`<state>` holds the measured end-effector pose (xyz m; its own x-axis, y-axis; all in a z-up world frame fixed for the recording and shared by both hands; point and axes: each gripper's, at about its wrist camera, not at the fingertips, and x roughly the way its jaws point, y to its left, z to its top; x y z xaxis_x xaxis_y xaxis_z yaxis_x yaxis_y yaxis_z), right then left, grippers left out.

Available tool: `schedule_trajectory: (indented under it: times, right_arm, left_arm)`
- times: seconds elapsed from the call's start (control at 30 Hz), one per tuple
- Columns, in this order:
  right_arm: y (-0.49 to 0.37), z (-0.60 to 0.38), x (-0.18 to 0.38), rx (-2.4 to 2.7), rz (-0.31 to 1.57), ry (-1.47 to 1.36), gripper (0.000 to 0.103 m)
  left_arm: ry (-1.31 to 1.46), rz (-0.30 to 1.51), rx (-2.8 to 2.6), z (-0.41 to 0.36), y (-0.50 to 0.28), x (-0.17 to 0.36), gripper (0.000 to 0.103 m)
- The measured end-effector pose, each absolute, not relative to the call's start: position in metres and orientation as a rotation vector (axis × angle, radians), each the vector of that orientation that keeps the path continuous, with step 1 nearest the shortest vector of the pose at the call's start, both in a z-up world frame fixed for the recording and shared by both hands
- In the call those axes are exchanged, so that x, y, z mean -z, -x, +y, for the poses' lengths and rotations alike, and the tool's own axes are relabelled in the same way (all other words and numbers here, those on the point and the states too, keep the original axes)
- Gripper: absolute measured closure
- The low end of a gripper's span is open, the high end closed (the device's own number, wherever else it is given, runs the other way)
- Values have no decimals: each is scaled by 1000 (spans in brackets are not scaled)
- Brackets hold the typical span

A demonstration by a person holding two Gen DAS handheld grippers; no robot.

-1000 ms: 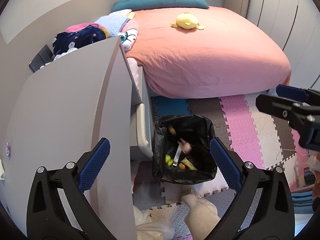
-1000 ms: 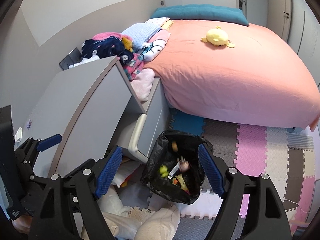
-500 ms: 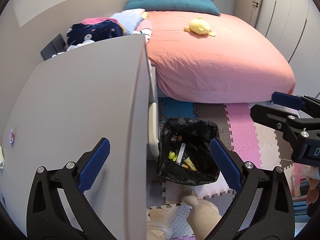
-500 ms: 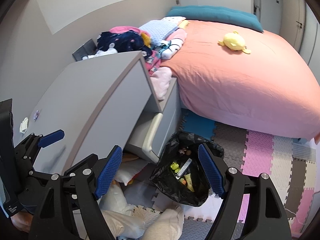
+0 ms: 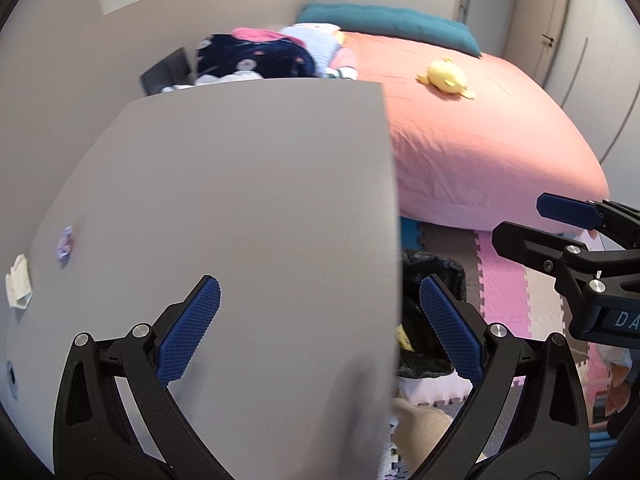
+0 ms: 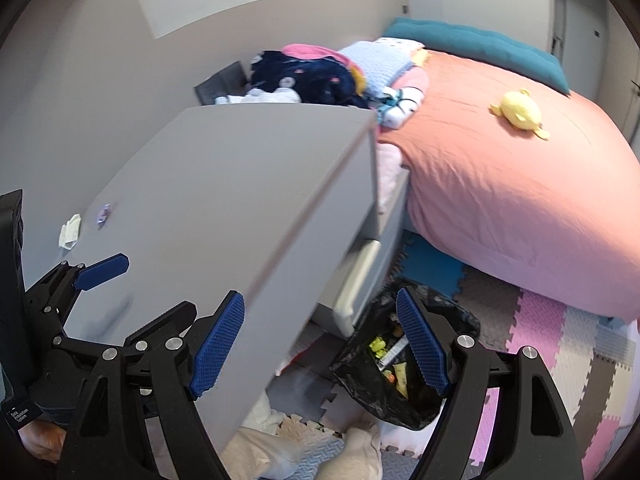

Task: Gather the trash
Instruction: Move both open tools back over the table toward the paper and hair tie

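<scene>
Above the grey matte dresser top (image 5: pixel 248 208): both grippers turned from bin to remaining litter.

Over the last second I have swung both views leftward, so the black plastic-lined trash bin (image 6: pixel 404 372), holding yellow scraps, has slid toward the right and the dresser now fills the frame. My left gripper (image 5: pixel 320 328) and right gripper (image 6: pixel 320 344) gape wide, holding nothing. A crumpled white paper scrap (image 5: pixel 18 282) and small purple wrapper (image 5: pixel 65 242) lie near the far-left edge, likely next. Beyond: a salmon-pink bed (image 6: pixel 520 200), pastel foam floor tiles (image 6: pixel 560 340).
</scene>
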<state>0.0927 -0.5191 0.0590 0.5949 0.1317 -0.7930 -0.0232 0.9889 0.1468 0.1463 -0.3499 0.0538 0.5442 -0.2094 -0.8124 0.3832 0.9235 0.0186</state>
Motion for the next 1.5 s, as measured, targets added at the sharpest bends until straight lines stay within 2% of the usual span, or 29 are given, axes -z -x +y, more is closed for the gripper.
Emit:
schedule_trajectory:
  times: [0.6, 1.5]
  right_arm:
    - [-131, -395, -55, -280, 945, -35, 24]
    - [-187, -234, -32, -470, 979, 38, 24]
  left_arm:
    - [-99, 937, 183, -227, -154, -58, 6]
    - [59, 948, -87, -46, -166, -35, 6]
